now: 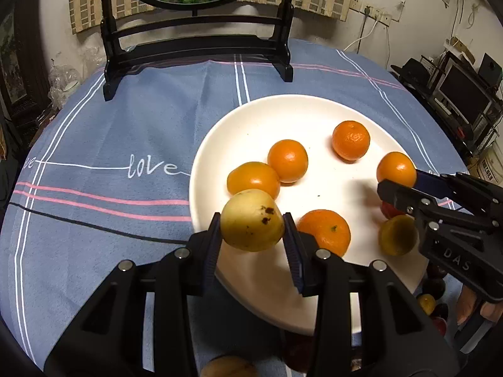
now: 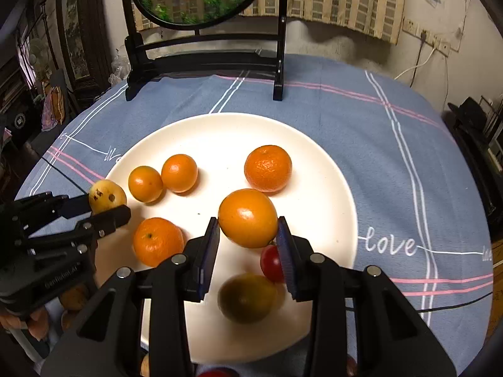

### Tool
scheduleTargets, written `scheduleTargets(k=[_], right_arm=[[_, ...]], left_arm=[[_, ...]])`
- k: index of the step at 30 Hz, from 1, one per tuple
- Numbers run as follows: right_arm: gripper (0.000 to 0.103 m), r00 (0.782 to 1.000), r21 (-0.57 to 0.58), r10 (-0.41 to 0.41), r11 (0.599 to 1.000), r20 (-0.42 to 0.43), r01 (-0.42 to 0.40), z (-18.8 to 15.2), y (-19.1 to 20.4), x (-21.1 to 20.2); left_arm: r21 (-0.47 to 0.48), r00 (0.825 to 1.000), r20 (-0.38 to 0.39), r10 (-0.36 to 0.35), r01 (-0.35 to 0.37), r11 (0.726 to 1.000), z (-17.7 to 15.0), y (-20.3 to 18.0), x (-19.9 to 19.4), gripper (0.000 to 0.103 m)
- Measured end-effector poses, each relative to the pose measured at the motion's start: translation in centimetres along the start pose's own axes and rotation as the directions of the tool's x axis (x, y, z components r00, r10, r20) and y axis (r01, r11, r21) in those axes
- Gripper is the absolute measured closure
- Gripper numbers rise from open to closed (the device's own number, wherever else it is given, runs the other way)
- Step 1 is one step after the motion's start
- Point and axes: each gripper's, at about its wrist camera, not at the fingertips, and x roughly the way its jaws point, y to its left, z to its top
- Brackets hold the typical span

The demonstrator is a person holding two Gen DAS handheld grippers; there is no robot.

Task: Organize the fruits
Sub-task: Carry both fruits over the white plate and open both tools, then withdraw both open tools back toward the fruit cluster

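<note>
My left claw [image 1: 252, 231] is clamped on a pale yellow round fruit with dark blemishes [image 1: 251, 220], held above the near left rim of the wide white ceramic plate [image 1: 276, 113], and my right claw [image 2: 248, 235] is clamped on a smooth glossy orange citrus fruit [image 2: 247, 217] held over the plate's middle. The plate sits on the table under a blue cloth with white and pink stripes [image 1: 125, 132], and four more orange fruits lie on it: a touching pair [image 2: 162, 178], a dimpled mandarin at the far side [image 2: 268, 168], and a mandarin with a green stem scar [image 2: 157, 241] near my left claw. A dull yellow-green fruit [image 2: 246, 297] and a small red fruit [image 2: 271, 263] show under my right claw; I can't tell whether they rest on the plate. My worries: both loads are round and held only at their sides, so a jolt could roll one out of its pads. Dropped from this height, the orange would scatter the loose fruit below. The yellow fruit hangs right at the rim, so a careless release could send it onto the cloth. The two claws are also near each other, and crossing paths could knock one load free.
</note>
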Motion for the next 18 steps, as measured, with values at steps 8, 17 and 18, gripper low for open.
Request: scheduleTargets(k=[8, 17, 18], right_arm=[[0.051, 1.0, 0.068, -0.001, 0.998, -0.003, 0.001, 0.4, -1.3, 0.3], [0.048, 0.999, 0.082, 0.007, 0.997, 0.053, -0.012, -1.8, -2.0, -3.6], [0.048, 0.998, 0.085, 0.008, 0.996, 0.058, -0.013, -2.3, -2.1, -4.1]], left_arm=[[0.005, 1.0, 0.002, 0.016, -0.016, 1.0, 0.1, -0.3, 0.1, 0.047], [0.006, 0.998, 0.066, 0.025, -0.025, 1.0, -0.3, -0.7, -3.5, 0.035], [0.009, 0.997, 0.069, 0.027, -0.028, 1.0, -0.6, -0.8, -3.9, 0.033]])
